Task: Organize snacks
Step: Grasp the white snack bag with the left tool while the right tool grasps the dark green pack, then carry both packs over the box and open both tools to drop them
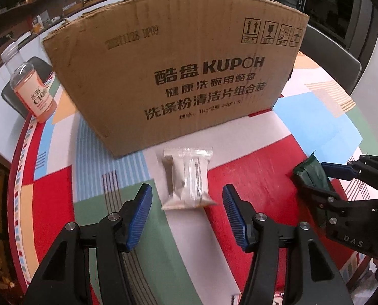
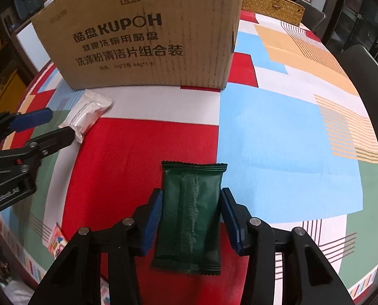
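A clear-wrapped snack packet [image 1: 187,180] lies on the tablecloth just in front of the cardboard box [image 1: 178,76]. My left gripper [image 1: 187,213] is open, its blue pads either side of the packet's near end, not touching it. The packet also shows in the right wrist view [image 2: 86,114], as does the box [image 2: 148,33]. A dark green snack packet [image 2: 190,216] sits between the pads of my right gripper [image 2: 191,218], which is shut on it. The left wrist view shows that packet [image 1: 312,172] held in the right gripper at the right.
A clear bottle with an orange label [image 1: 30,86] stands left of the box. A woven basket [image 2: 273,5] sits behind the box to the right. A small pink packet [image 2: 58,241] lies near the table's front edge. Chairs stand around the patterned table [image 2: 290,127].
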`<state>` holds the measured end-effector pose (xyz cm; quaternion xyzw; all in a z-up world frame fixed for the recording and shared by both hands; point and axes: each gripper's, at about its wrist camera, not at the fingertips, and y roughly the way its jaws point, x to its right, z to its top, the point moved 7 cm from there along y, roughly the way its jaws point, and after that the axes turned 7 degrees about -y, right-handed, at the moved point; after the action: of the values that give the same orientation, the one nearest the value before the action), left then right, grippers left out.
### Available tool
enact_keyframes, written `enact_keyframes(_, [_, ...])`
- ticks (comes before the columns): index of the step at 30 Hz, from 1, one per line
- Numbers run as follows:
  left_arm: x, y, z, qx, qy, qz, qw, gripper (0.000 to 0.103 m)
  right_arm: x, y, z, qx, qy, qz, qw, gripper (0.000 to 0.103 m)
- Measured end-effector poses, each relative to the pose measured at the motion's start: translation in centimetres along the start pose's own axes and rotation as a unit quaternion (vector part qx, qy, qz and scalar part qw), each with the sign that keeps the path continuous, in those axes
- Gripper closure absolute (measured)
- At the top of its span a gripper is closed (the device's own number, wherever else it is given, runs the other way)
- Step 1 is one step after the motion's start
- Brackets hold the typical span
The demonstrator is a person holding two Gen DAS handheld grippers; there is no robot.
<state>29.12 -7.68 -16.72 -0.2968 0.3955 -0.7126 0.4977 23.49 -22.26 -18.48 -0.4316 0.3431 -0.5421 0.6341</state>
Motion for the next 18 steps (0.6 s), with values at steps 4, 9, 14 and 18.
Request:
enact_keyframes(4, [0.1, 1.1, 0.8, -0.003, 0.004, 0.002, 1.0000, 0.047, 0.3, 0.0, 0.8, 0.003, 0.006, 0.002, 1.000, 0.057])
enact_keyframes(9, [0.1, 2.5, 1.4, -0.011, 0.004, 0.002, 0.9999, 0.052, 0.3, -0.1, 1.7, 0.011, 0.007, 0.001, 1.000, 0.057])
enact_keyframes(14, [-0.4, 3.4, 1.5, -0.028, -0.017, -0.015, 0.9993, 0.069, 0.1, -0.5, 3.1, 0.026, 0.006, 0.002, 1.000, 0.057])
enact_keyframes(18, [-0.7, 3.4, 1.7, -0.026, -0.026, -0.023, 0.9991, 0.072, 0.0, -0.6, 3.9, 0.034, 0.005, 0.006, 0.999, 0.057])
